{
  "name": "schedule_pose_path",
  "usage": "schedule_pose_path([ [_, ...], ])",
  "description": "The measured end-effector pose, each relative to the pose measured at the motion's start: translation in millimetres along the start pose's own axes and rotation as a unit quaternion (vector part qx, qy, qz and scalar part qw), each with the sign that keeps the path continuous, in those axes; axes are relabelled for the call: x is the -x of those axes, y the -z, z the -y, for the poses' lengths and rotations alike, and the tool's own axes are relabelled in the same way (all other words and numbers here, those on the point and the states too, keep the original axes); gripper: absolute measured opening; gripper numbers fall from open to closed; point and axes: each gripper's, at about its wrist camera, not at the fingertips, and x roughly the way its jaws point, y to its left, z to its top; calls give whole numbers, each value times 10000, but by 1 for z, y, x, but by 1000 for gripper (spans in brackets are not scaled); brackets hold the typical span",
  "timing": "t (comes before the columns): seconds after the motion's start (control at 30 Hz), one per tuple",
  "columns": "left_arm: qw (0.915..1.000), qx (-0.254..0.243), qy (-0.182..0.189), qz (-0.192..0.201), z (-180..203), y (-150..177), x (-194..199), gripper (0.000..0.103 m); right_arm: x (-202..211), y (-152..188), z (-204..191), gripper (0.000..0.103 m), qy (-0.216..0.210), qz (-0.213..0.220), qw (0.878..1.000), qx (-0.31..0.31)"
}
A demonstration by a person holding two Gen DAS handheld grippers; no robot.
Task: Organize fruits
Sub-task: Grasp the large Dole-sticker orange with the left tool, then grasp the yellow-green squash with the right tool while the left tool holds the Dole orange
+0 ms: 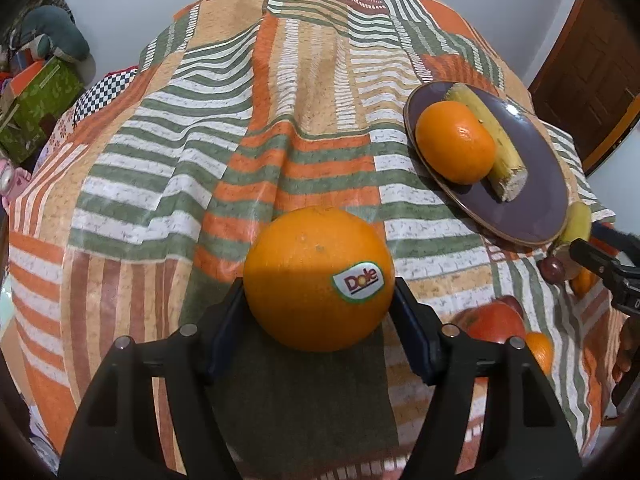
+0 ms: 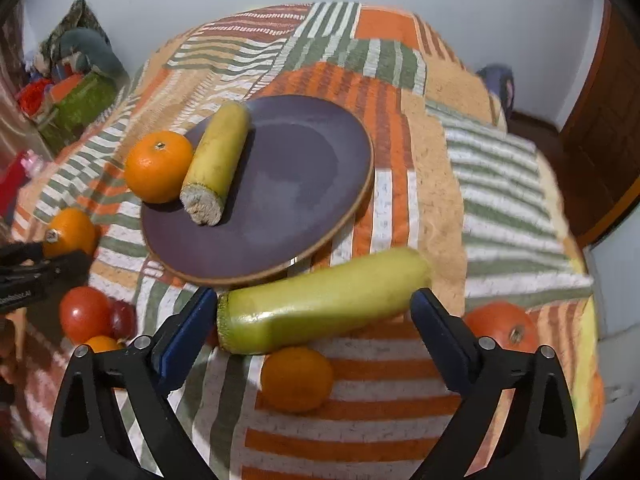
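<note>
With the plate (image 2: 280, 184) as the landmark, the scene runs left to right.

Far left of the plate, the left gripper (image 1: 318, 304) has the Dole orange (image 1: 318, 278) between its pads. Both pads appear to touch its sides, so I judge it gripped, probably for carrying to the plate where fruit is being gathered. It sits low over the cloth (image 1: 200, 140); whether it is lifted clear I cannot tell.

Just below the plate's left edge, a tomato (image 2: 85, 314), a dark plum (image 2: 123, 318) and a small orange (image 2: 102, 343) huddle together on the cloth, not yet sorted.

On the plate's left side, a mandarin (image 2: 159, 166) leans against a cut yellow piece (image 2: 216, 164), which likely stops it rolling off the shallow rim.

Just in front of the plate's near rim, a green-yellow piece (image 2: 320, 304) lies crosswise between the pads of the right gripper (image 2: 314, 316). The jaws stand wide, with a gap at the right pad, so it is released rather than clamped. Nearer the camera than that piece, another orange (image 2: 297, 378) rests on the cloth.

Right of the plate, near the cloth's edge, a second tomato (image 2: 502, 326) waits alone.
</note>
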Motion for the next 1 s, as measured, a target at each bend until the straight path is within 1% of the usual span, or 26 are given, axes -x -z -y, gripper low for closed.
schedule_pose_path([
  [0.03, 10000, 2, 10, 12, 0, 3, 4, 69, 0, 2, 4, 85, -151, -49, 9998, -99],
  [0.07, 10000, 1, 17, 20, 0, 5, 7, 69, 0, 5, 8, 75, -358, -123, 9991, -192],
  [0.13, 10000, 1, 44, 37, 0, 10, 14, 69, 2, 9, 14, 69, -645, -202, 9971, -362],
  [0.2, 9999, 4, 86, 62, 1, 15, 22, 69, 6, 12, 16, 63, -706, -222, 9964, -414],
  [0.23, 9999, -1, 105, 81, 2, 18, 26, 69, 8, 13, 14, 59, -700, -218, 9966, -362],
  [0.3, 9998, -18, 127, 125, 4, 23, 34, 69, 13, 16, 10, 56, -632, -222, 9975, -227],
  [0.37, 9997, -30, 159, 162, 7, 28, 42, 69, 15, 19, 5, 50, -560, -260, 9981, -69],
  [0.43, 9996, -21, 221, 184, 8, 35, 49, 69, 14, 24, 5, 49, -519, -325, 9981, 10],
  [0.57, 9994, -57, 283, 203, 12, 43, 58, 69, 20, 29, 14, 48, -575, -427, 9974, -117],
  [0.7, 9994, -95, 239, 220, 17, 50, 64, 69, 34, 17, 18, 48, -526, -144, 9982, -239],
  [0.77, 9994, -70, 261, 218, 18, 52, 64, 69, 34, 6, 19, 48, -573, -77, 9977, -343],
  [0.83, 9993, -44, 298, 208, 19, 53, 65, 69, 27, -2, 16, 48, -460, -71, 9984, -330],
  [0.9, 9993, -36, 305, 203, 19, 53, 65, 69, 15, -8, 14, 54, -361, -169, 9985, -385],
  [0.93, 9993, -37, 309, 203, 20, 53, 65, 69, 11, -8, 13, 58, -247, -146, 9987, -412],
  [1.0, 9992, -47, 328, 208, 20, 53, 65, 69, 5, -8, 12, 62, -73, -123, 9990, -414],
])
